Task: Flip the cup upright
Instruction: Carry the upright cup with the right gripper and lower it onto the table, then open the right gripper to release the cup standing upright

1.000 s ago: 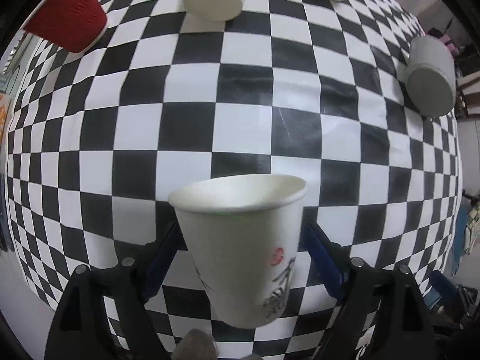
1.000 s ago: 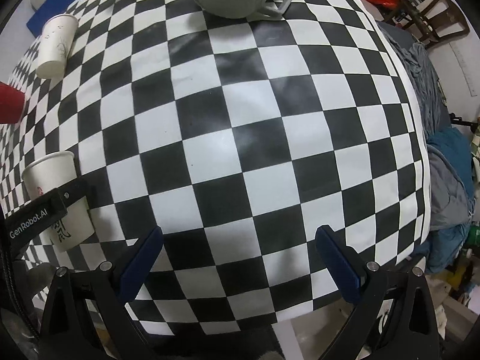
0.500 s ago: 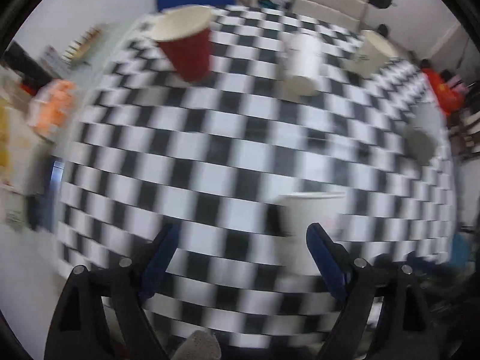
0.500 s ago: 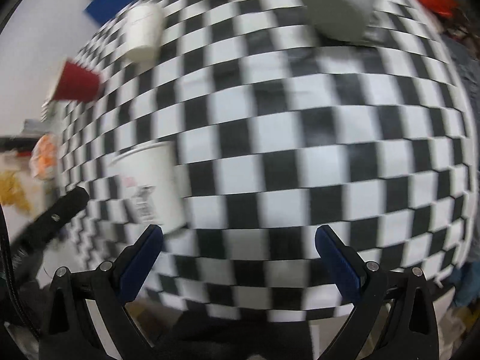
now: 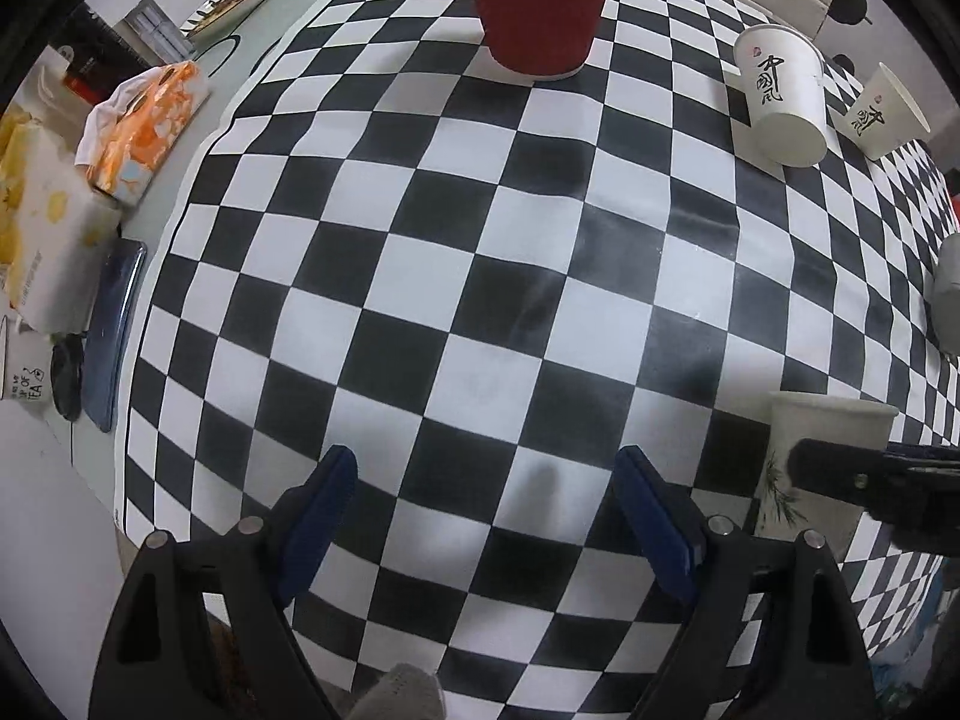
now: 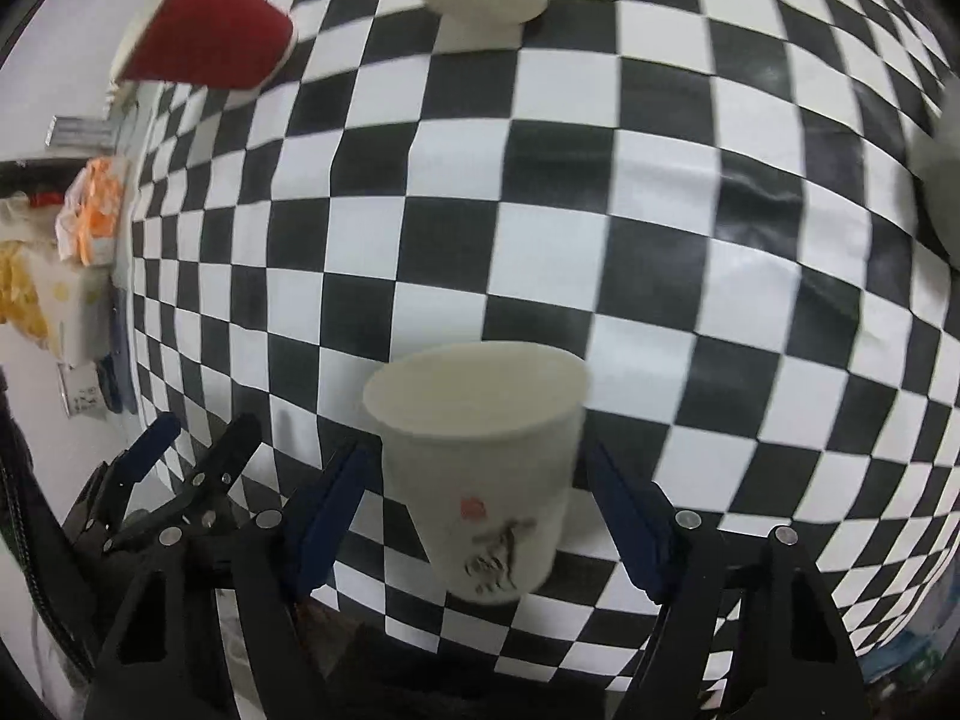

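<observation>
A white paper cup [image 6: 480, 468] with a red dot and ink print stands upright on the checkered table. My right gripper [image 6: 477, 510] is open, with one blue finger on each side of the cup and small gaps to it. The same cup shows at the right edge of the left wrist view [image 5: 822, 468], partly hidden by the right gripper's black finger. My left gripper [image 5: 486, 516] is open and empty over bare cloth, left of that cup. It also shows in the right wrist view [image 6: 180, 474].
A red cup [image 5: 540, 0] stands upright at the far side. Two white printed cups [image 5: 780, 102] [image 5: 882, 114] lie on their sides at far right. A grey mug [image 5: 948, 294] sits at the right edge. Tissue packs and boxes [image 5: 144, 120] lie off the cloth's left edge [image 5: 174, 240].
My left gripper has let go of the white cup and swung left. My right gripper has moved left and now straddles the upright cup.
</observation>
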Action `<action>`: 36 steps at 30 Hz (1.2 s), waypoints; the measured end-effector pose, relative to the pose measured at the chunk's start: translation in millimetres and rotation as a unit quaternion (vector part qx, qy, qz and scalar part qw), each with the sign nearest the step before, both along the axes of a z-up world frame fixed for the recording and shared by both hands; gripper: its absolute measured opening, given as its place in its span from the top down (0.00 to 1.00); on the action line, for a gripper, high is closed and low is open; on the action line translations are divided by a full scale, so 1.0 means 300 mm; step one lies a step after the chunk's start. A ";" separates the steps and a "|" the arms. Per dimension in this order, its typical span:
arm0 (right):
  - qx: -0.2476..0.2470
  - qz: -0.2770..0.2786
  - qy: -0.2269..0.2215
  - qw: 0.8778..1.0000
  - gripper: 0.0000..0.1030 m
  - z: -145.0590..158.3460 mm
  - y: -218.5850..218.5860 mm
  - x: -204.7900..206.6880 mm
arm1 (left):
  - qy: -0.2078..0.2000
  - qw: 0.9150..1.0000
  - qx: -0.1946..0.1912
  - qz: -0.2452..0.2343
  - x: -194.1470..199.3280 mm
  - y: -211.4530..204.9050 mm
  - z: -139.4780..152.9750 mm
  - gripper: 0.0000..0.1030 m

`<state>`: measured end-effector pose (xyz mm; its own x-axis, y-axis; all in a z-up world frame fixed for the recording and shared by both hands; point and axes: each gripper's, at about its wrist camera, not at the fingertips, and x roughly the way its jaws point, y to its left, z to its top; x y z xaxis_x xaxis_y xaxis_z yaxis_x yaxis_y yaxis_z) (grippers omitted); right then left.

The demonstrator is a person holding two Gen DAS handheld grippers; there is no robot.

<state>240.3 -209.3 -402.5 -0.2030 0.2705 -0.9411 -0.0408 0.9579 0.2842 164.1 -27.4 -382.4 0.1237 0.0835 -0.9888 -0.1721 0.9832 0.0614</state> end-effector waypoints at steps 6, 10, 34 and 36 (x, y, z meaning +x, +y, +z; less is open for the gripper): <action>-0.011 0.008 -0.032 0.999 0.36 0.022 0.044 0.022 | -0.001 1.000 -0.007 0.002 0.027 -0.004 -0.008 0.15; -0.011 -0.031 -0.110 0.993 0.36 0.090 0.005 0.045 | -0.003 1.000 -0.010 0.006 0.070 0.004 -0.010 0.15; -0.043 -0.102 -0.372 0.922 0.33 0.123 -0.073 -0.197 | -0.023 0.999 0.003 -0.042 0.164 -0.062 -0.016 0.15; -0.050 -0.106 -0.368 0.922 0.33 0.125 -0.072 -0.215 | -0.029 0.998 0.004 -0.047 0.141 -0.049 0.006 0.16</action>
